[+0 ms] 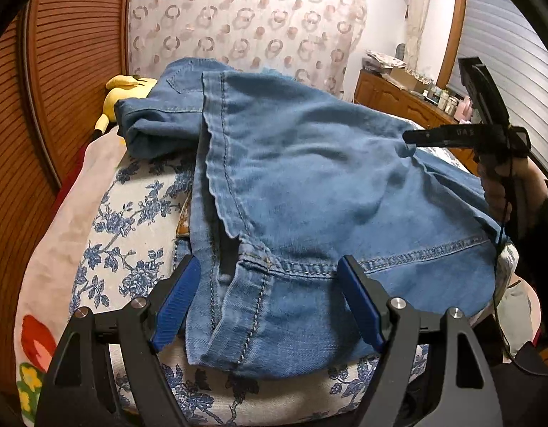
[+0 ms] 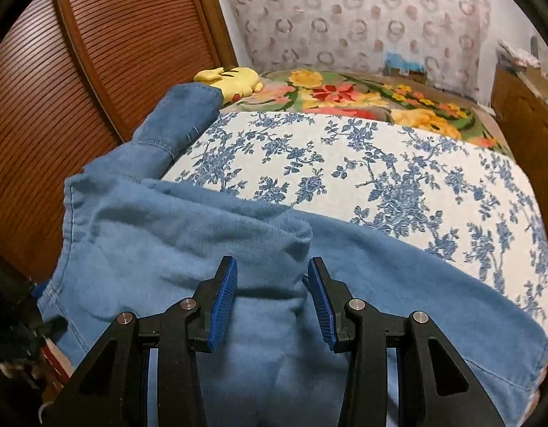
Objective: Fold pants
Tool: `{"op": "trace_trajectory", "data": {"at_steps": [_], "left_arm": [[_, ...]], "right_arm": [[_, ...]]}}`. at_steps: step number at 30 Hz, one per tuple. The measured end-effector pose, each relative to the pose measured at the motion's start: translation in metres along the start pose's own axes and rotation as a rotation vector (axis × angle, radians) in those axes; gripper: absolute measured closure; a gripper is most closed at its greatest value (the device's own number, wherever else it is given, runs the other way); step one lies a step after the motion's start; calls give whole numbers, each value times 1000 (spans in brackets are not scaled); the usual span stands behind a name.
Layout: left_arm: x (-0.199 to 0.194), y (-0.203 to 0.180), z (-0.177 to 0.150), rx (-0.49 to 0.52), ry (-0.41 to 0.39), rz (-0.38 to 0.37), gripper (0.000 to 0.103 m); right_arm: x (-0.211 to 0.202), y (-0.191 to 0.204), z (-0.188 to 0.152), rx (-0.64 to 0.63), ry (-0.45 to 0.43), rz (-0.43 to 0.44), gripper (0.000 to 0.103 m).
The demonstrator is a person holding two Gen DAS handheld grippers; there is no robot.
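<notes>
Blue denim pants (image 1: 309, 185) lie partly folded on a bed with a blue floral sheet (image 1: 131, 220). My left gripper (image 1: 268, 270) is open, its blue pads on either side of the hem end nearest me, above the cloth. My right gripper (image 1: 416, 137) shows in the left wrist view at the right edge of the pants, touching the denim. In the right wrist view the right gripper (image 2: 272, 270) is open over a raised fold of the pants (image 2: 202, 235), pads not closed on it. A trouser end (image 2: 174, 124) reaches toward the headboard side.
A yellow plush toy (image 1: 126, 94) lies at the bed's far left, also in the right wrist view (image 2: 234, 78). A slatted wooden panel (image 1: 60, 71) runs along the left. A flowered blanket (image 2: 363, 96) lies at the far end. A wooden dresser (image 1: 398, 98) stands at the right.
</notes>
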State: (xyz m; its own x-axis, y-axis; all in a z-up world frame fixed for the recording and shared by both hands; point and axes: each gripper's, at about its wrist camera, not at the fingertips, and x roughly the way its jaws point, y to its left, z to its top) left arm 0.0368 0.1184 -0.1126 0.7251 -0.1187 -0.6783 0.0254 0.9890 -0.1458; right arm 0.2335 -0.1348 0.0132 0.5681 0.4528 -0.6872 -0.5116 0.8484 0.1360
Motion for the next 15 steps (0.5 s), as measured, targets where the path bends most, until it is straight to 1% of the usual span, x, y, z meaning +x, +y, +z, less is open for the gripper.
{"op": "trace_trajectory", "data": {"at_steps": [4, 6, 7, 8, 9, 10, 11, 15], "left_arm": [[4, 1, -2, -6, 4, -3, 23], [5, 2, -3, -11, 3, -5, 23], [5, 3, -3, -13, 2, -6, 23], [5, 3, -4, -13, 1, -6, 23], [5, 3, -4, -13, 0, -6, 23], [5, 3, -4, -12, 0, -6, 23], [6, 3, -4, -12, 0, -7, 23], [7, 4, -6, -13, 0, -8, 23]], "right_arm": [[7, 1, 7, 19, 8, 19, 60], [10, -3, 11, 49, 14, 31, 60], [12, -4, 14, 56, 11, 37, 67], [13, -4, 16, 54, 7, 31, 78], [11, -3, 18, 50, 0, 22, 83], [11, -2, 20, 48, -5, 26, 92], [10, -1, 21, 45, -11, 39, 94], [-1, 8, 27, 17, -55, 38, 95]]}}
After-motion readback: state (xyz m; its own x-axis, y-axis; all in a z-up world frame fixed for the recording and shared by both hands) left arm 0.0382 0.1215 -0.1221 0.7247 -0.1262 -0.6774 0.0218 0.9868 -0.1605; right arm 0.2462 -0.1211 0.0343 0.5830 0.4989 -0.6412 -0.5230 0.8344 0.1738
